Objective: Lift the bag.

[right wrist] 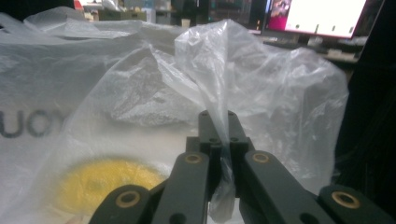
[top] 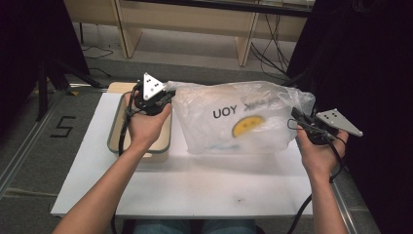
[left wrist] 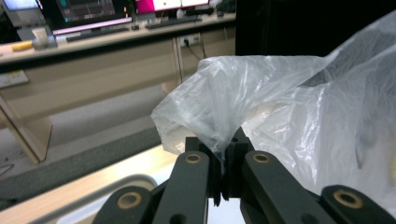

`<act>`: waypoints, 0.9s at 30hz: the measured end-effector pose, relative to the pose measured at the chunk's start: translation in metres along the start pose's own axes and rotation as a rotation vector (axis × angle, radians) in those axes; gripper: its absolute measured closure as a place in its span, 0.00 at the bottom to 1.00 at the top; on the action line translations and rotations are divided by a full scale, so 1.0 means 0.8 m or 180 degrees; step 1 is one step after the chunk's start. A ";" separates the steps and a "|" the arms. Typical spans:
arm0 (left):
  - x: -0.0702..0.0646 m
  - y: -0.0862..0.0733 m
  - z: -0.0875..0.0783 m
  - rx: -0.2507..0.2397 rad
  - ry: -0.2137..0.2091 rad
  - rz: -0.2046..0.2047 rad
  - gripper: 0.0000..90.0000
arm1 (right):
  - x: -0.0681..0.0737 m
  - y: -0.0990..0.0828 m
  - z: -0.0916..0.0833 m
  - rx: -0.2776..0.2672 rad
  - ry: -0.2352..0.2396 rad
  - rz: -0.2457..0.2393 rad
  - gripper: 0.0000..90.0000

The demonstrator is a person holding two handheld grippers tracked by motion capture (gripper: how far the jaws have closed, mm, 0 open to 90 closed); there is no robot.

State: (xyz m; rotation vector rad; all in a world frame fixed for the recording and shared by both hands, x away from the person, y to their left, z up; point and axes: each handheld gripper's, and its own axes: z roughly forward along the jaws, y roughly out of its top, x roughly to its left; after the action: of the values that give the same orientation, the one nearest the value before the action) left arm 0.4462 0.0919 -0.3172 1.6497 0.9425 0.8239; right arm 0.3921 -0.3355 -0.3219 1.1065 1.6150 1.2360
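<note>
A thin clear plastic bag (top: 238, 119) with a yellow smiley face and black lettering hangs stretched between my two grippers above the white table (top: 195, 190). My left gripper (top: 168, 97) is shut on the bag's left edge. In the left gripper view a pinch of the bag (left wrist: 224, 102) rises from the left gripper (left wrist: 223, 154). My right gripper (top: 298, 117) is shut on the bag's right edge. Bunched film of the bag (right wrist: 224, 79) fans upward from the right gripper (right wrist: 218, 135), with the yellow face low at the left.
A shallow beige tray (top: 117, 129) lies on the table under my left hand. Wooden desk legs (top: 127, 34) and loose cables stand on the floor beyond the table. Dark curtains close both sides.
</note>
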 end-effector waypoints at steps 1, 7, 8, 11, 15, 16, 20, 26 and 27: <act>0.001 -0.003 0.005 0.0039 0.0014 0.0013 0.99 | 0.000 -0.004 0.004 0.0054 0.0007 0.0017 1.00; 0.005 -0.021 0.028 0.0261 0.0058 -0.0055 0.99 | -0.001 -0.027 0.027 0.0307 0.0048 0.0104 1.00; 0.006 -0.022 0.031 0.0284 0.0063 -0.0063 0.99 | -0.002 -0.031 0.030 0.0345 0.0055 0.0119 1.00; 0.007 -0.025 0.039 0.0339 0.0088 -0.0075 0.99 | -0.004 -0.042 0.036 0.0456 0.0054 0.0176 1.00; 0.006 -0.029 0.048 0.0427 0.0087 -0.0075 0.99 | -0.007 -0.055 0.044 0.0628 0.0047 0.0258 1.00; 0.006 -0.030 0.051 0.0469 0.0079 -0.0051 0.99 | -0.008 -0.058 0.045 0.0668 0.0036 0.0270 1.00; 0.001 -0.036 0.061 0.0576 0.0066 -0.0026 0.99 | -0.009 -0.070 0.052 0.0825 0.0040 0.0293 1.00; -0.002 -0.041 0.073 0.0679 0.0048 -0.0021 0.99 | -0.012 -0.077 0.056 0.0925 0.0029 0.0376 1.00; -0.002 -0.042 0.074 0.0685 0.0046 -0.0027 0.99 | -0.012 -0.076 0.056 0.0916 0.0027 0.0386 1.00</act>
State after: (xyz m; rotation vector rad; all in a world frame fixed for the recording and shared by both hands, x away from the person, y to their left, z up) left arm 0.4906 0.0706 -0.3641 1.8241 1.0780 0.7502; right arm 0.4269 -0.3409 -0.3894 1.3963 1.7938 1.1075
